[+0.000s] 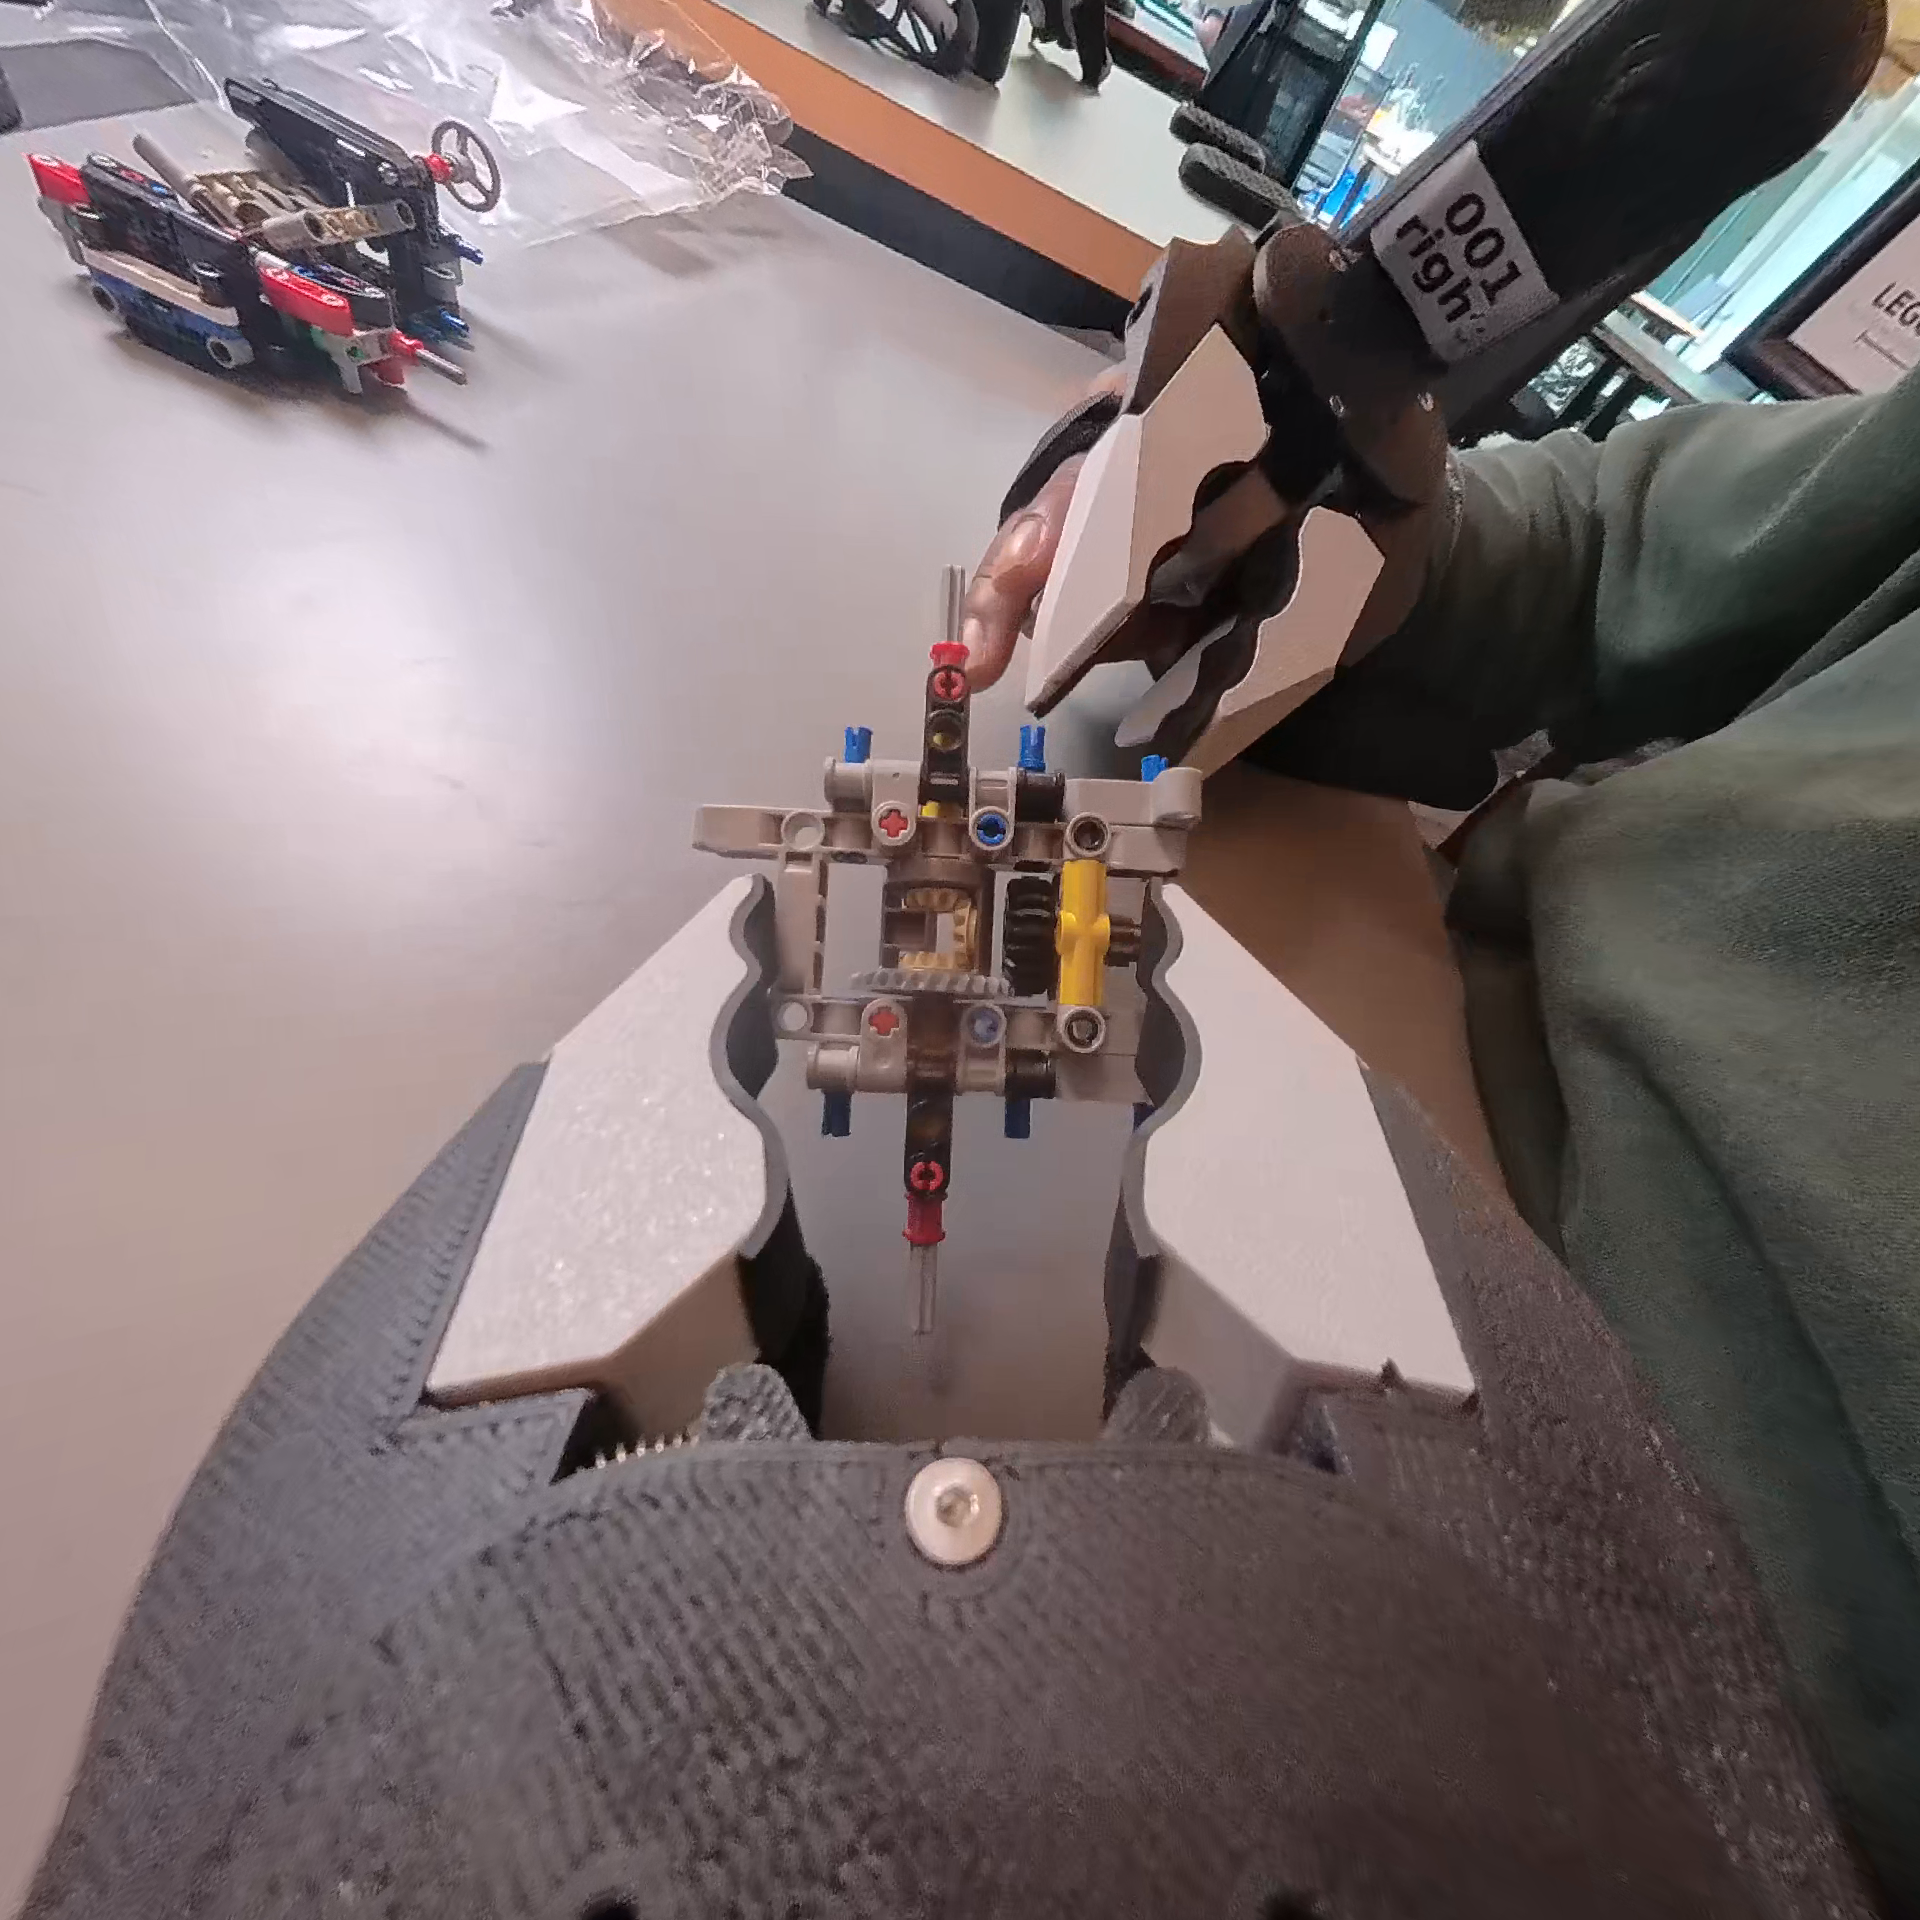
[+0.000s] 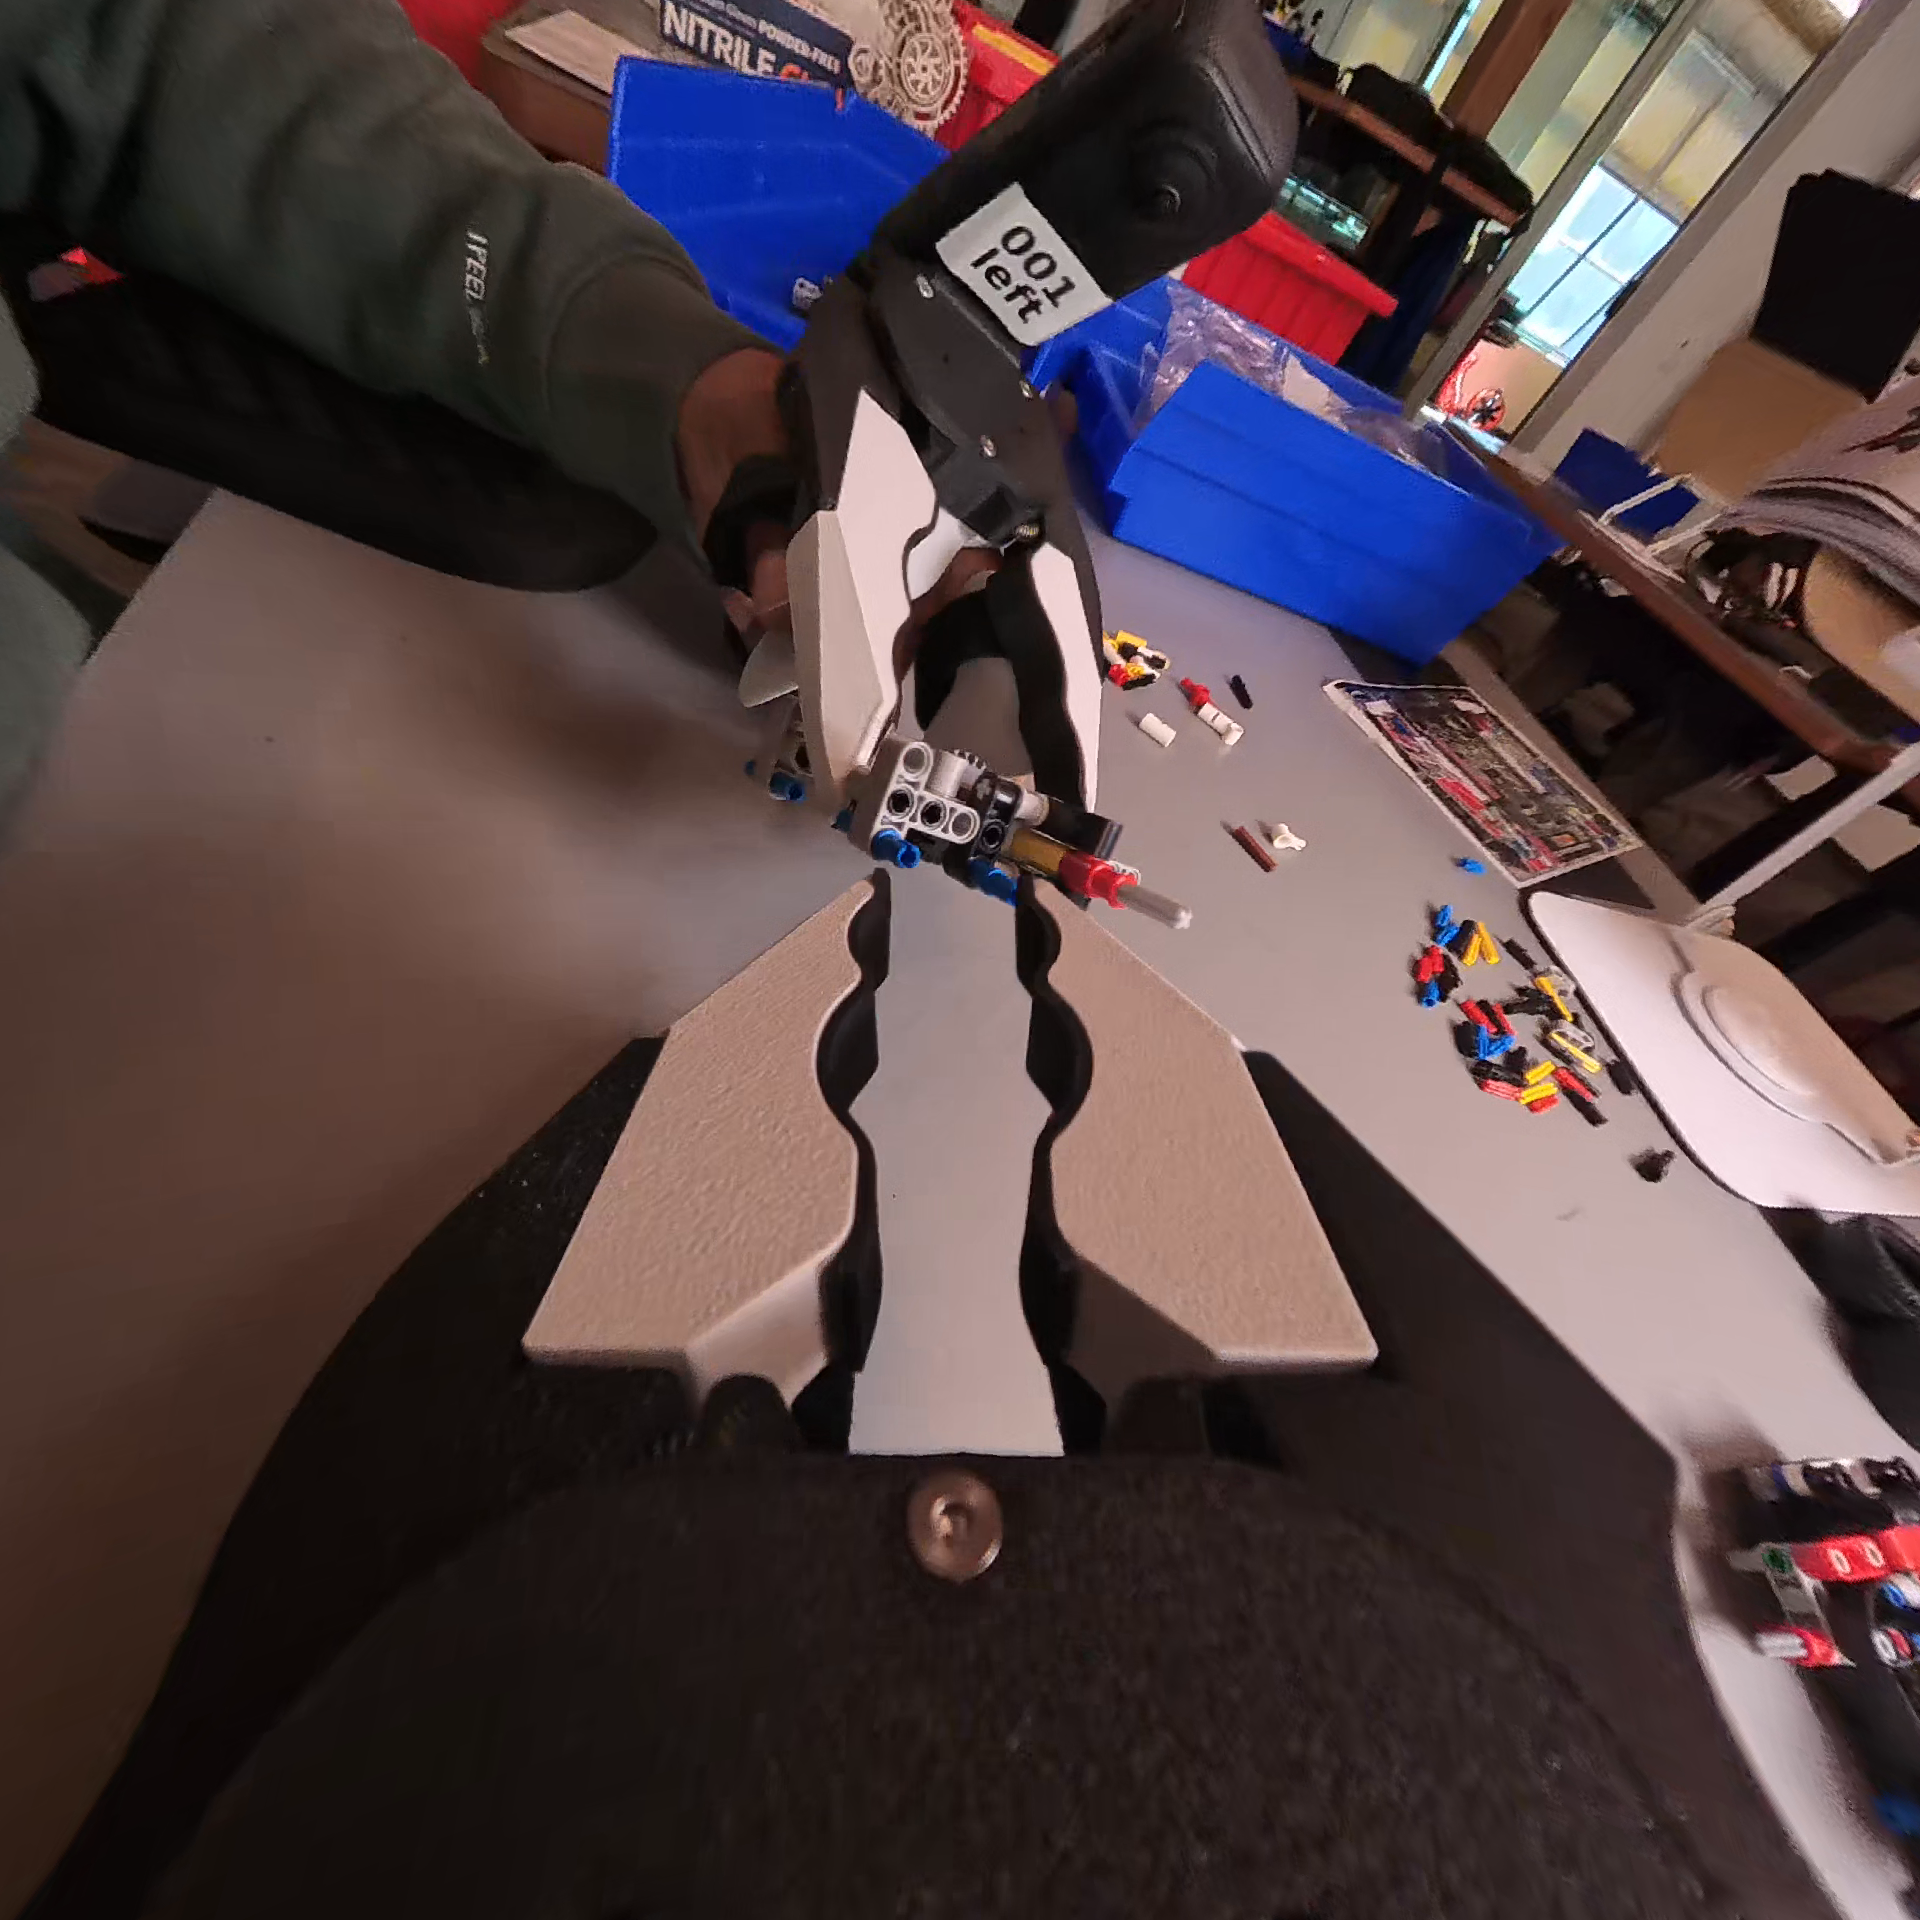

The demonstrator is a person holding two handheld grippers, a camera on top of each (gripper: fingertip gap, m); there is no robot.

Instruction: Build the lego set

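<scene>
My left gripper (image 1: 961, 904) is shut on a small building-brick gear assembly (image 1: 831, 935). The assembly has a grey frame, tan and black gears, a yellow connector, blue pins and a long axle with red bushes. Both pads press on the frame's sides and hold it above the grey table (image 1: 364, 727). My right gripper (image 2: 954, 888) is open a little and holds nothing. Its fingertips are just short of the assembly (image 2: 935, 810), near the blue pins. In the left wrist view the right gripper (image 1: 1086, 717) hangs over the assembly's top right corner. The left gripper (image 2: 961, 800) also shows in the right wrist view.
A larger black, red and blue model (image 1: 260, 239) lies at the far left by a clear plastic bag (image 1: 623, 114). Loose small parts (image 2: 1507, 1029), a printed booklet (image 2: 1486, 769), a white tray (image 2: 1745, 1049) and blue bins (image 2: 1299, 499) lie to the right. Only a small space, under 4 cm, lies between the two pairs of fingers.
</scene>
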